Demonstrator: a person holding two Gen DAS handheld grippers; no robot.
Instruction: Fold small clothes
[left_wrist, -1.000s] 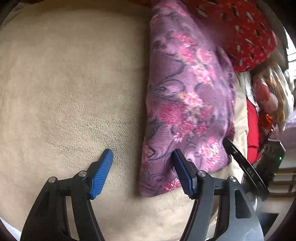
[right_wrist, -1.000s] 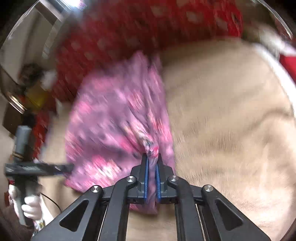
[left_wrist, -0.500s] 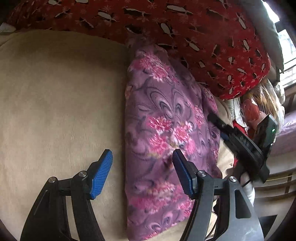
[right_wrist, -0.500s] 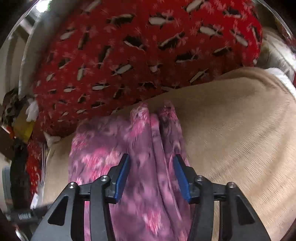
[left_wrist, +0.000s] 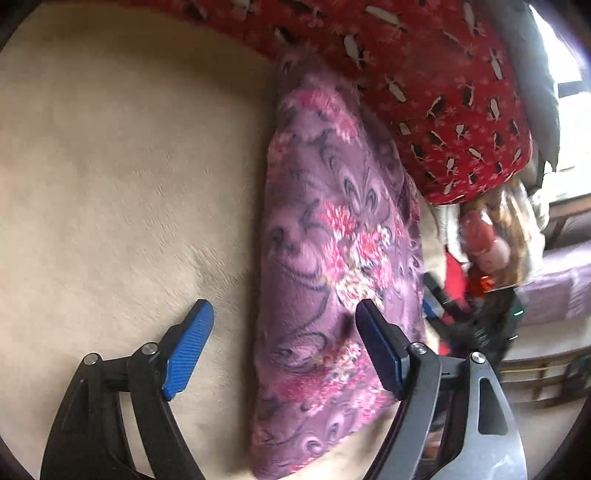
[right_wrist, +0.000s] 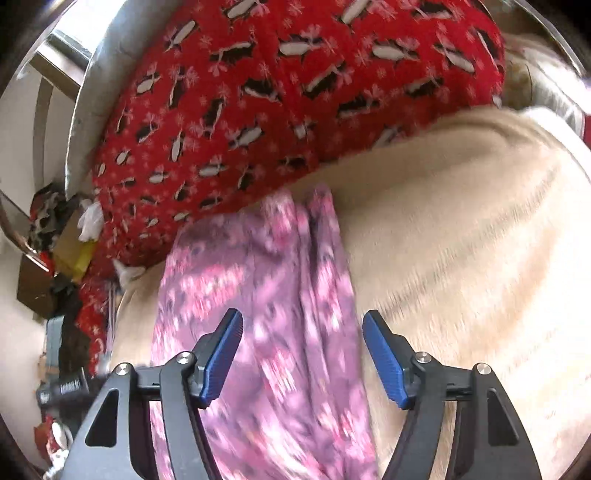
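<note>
A: Covering nearly the whole view is the beige blanket (left_wrist: 122, 177), spread flat as the surface everything lies on. Behind it rises a red patterned cushion (right_wrist: 280, 92) (white and black shapes on red).

B: And the garment?

A: The purple floral garment (left_wrist: 332, 258) lies folded into a long narrow strip on the blanket. Its long axis runs from near the cameras away towards the cushion, and its far, narrower end touches the cushion's lower edge. In the left wrist view the near end is the broader one, reaching almost to the bottom of the picture.

B: Any containers?

A: Off the blanket's edge there is a cluttered heap (right_wrist: 62, 236) with what looks like a cardboard box; I cannot tell what is in it.

B: The grippers?

A: The left hand-held gripper (left_wrist: 284, 347) is opening, its jaws wide. One blue pad is over bare blanket, the other over the garment, whose long edge runs between them (neither pad presses on the cloth). The right hand-held gripper (right_wrist: 303, 354) is opening too; the strip lies between its pads, with its right edge passing between them, and no pad pinches it. In the left wrist view the right hand-held gripper shows as a dark blurred shape beyond the garment's far edge.
</note>
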